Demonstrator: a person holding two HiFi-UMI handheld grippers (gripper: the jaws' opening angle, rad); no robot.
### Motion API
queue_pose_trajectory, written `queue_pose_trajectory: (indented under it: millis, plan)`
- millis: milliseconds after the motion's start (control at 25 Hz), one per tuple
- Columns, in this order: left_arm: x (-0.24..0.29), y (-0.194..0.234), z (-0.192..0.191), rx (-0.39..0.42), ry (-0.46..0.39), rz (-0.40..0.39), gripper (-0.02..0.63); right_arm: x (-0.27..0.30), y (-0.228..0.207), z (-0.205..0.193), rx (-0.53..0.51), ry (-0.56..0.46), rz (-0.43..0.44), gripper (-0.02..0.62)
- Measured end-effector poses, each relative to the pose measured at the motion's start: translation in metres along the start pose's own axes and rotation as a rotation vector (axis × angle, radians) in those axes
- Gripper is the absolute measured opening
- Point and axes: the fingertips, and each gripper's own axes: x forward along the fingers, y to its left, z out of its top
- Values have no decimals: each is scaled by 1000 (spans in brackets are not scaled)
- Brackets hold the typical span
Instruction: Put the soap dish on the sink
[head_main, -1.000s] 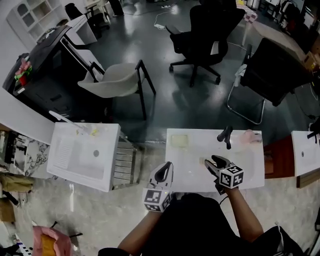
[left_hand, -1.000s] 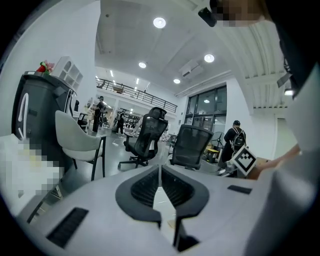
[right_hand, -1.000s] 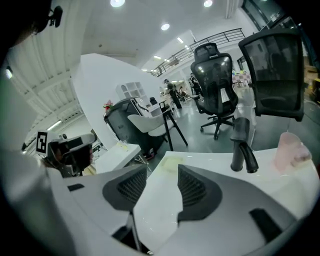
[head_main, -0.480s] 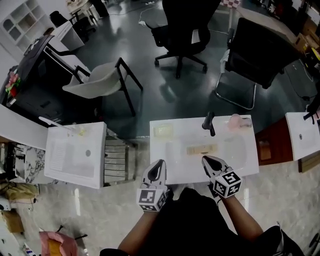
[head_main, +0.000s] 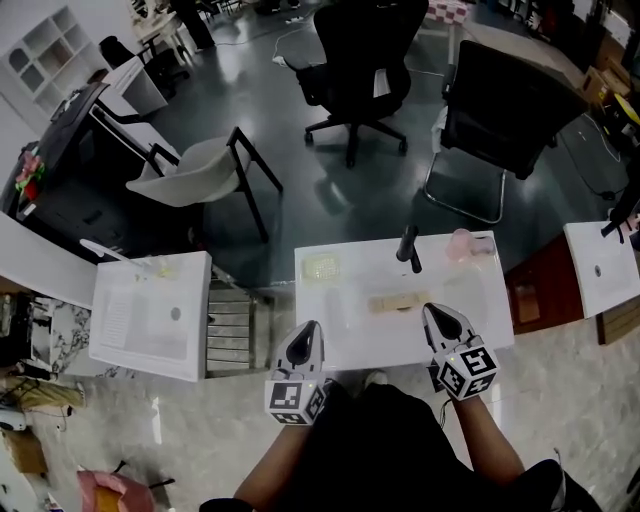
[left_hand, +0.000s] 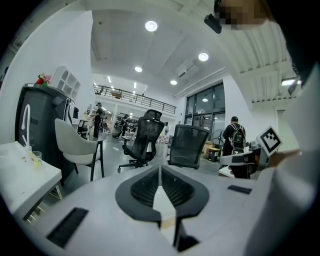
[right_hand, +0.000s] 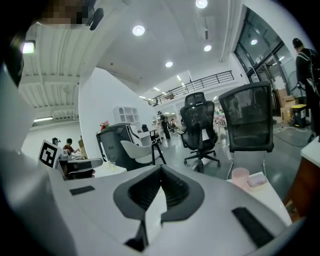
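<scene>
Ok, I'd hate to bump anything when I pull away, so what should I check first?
1. Soap dish lies on the sink: ok.
2. Soap dish sitting flat: cannot tell, too small.
3. Right tool empty, its jaws having just closed: ok.
4. Left tool shut and empty: ok.
5. Faucet and pink cup stand apart from the soap dish: ok.
</scene>
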Motion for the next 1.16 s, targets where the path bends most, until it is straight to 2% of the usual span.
queue_pose_trajectory:
  millis: [400,600,840,960,1160]
  plan:
    - [2,4,-3,-1,10,-32,20,-15,-8,1,-43,-34,-96,-1]
    - [-1,7,-3,0,11,-51,21,-18,-6,4,-43,-28,-111,-2]
    - [-16,31,-2,-16,-4,-37,20,-10,13,7,-128,-14,-126,-2]
    - [-26,47,2,6,-5,-32,20,-4,26,12,-179,-4,-143,-2]
    - [-44,82,15,37,-11,-24,20,7,52,26,-157,-37,-146,-2]
